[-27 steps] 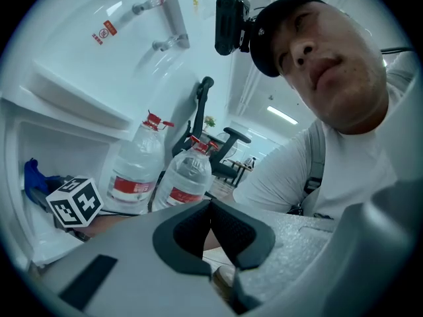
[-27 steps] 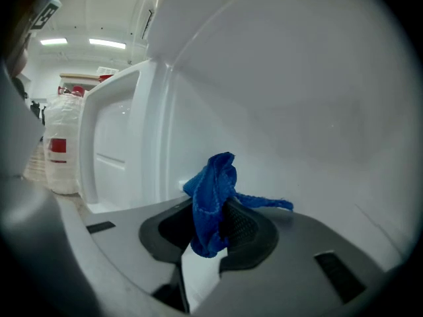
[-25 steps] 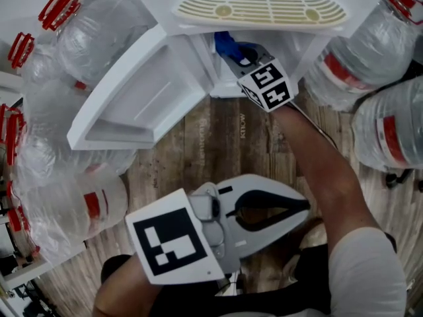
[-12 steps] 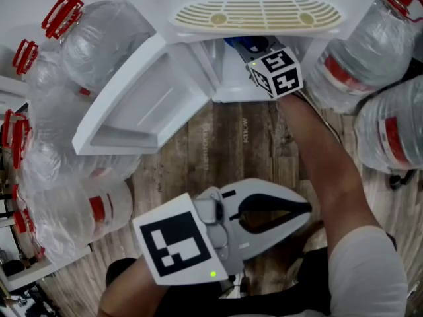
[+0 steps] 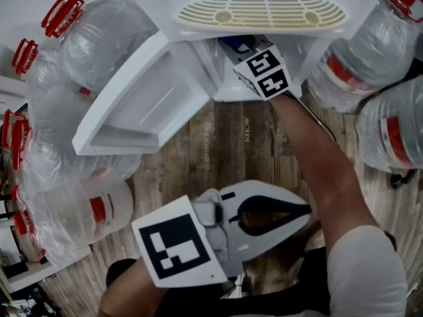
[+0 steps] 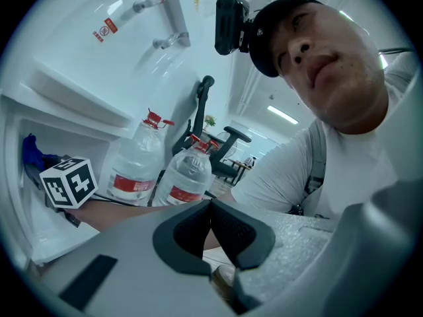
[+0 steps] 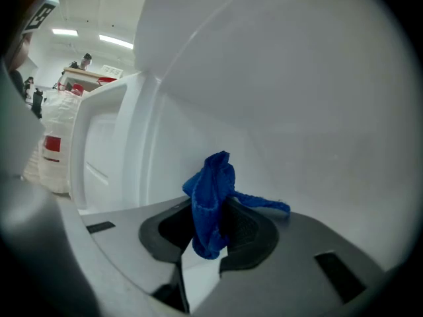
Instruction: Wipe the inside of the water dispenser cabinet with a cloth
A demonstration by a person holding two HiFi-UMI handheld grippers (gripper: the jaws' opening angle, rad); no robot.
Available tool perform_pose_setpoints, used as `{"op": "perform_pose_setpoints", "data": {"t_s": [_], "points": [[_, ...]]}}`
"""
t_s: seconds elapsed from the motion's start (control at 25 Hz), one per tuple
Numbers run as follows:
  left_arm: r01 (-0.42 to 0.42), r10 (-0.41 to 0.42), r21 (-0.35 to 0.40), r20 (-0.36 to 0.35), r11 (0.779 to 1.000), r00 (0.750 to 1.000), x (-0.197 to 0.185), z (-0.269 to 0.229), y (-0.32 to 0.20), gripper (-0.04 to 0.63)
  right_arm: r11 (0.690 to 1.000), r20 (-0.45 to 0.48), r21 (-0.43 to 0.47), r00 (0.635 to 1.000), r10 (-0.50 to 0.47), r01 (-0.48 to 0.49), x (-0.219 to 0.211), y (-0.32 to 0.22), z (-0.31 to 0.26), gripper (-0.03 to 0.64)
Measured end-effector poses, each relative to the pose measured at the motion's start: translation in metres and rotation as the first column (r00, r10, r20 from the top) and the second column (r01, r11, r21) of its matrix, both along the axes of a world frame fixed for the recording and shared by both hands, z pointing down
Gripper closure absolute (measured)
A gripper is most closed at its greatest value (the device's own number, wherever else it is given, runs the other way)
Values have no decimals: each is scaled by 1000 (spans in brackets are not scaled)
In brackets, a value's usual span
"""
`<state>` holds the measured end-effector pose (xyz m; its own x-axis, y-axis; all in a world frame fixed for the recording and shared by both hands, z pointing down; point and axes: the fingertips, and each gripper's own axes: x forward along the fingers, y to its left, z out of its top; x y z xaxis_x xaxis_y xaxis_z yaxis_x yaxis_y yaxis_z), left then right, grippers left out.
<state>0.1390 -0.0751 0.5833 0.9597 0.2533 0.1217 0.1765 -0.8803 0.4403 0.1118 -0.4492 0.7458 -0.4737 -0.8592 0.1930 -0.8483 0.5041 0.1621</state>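
The white dispenser cabinet stands open at the top of the head view. My right gripper reaches into it, and its marker cube shows at the opening. It is shut on a blue cloth, which bunches up between the jaws close to the white inner wall. A bit of the cloth shows under the top edge in the head view. My left gripper is held low, outside the cabinet and near the person's body, shut with nothing in it.
The cabinet door swings out to the left. A beige drip grille lies above the opening. Large water bottles crowd the left and right sides. Wooden floor lies between the cabinet and the person.
My right gripper has pushed deeper into the cabinet with the cloth, then shifted a little to the left. The left gripper has barely moved.
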Motion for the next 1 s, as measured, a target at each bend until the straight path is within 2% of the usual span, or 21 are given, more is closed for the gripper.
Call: {"op": "perform_pose_setpoints", "data": {"t_s": [0.28, 0.52, 0.84, 1.0], "points": [[-13, 13, -12, -12, 1000, 1000, 4, -1, 1, 592, 998, 1, 14, 998, -61, 61, -10, 33, -6, 537], [-18, 17, -16, -13, 1000, 1000, 9, -1, 3, 592, 990, -59, 55, 990, -129, 132, -9, 52, -8, 532], [-15, 15, -12, -13, 1000, 1000, 7, -2, 2, 592, 998, 1, 54, 1000, 26, -26, 22, 23, -20, 532], [1, -1, -9, -14, 1000, 1000, 1, -3, 0, 592, 998, 23, 55, 999, 27, -28, 18, 4, -36, 534]]}}
